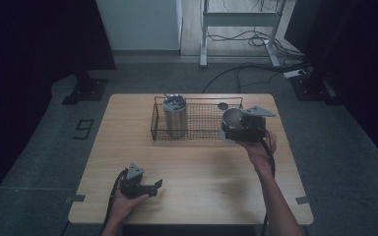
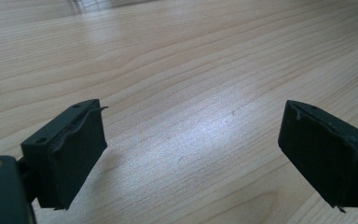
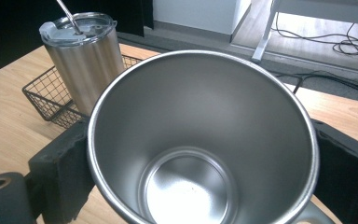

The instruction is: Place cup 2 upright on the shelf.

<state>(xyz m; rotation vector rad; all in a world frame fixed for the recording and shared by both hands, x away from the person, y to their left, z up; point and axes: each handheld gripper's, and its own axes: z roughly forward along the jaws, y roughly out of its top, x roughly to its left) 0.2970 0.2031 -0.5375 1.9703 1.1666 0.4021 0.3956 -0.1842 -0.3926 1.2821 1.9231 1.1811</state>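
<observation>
Clamping a steel cup point(image 3: 200, 140), the right tool point(image 1: 241, 129); left tool point(image 2: 193, 154) wide open.

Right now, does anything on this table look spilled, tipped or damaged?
Nothing stands out. The lidded tumbler stands upright in the wire basket, the cup in the right gripper is empty and undented, and the left gripper is open.

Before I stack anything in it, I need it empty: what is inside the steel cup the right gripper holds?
Nothing shows inside the steel cup: bare walls and a bare, shiny bottom. The right gripper clamps it from both sides. The near rim hides part of the inside.
</observation>
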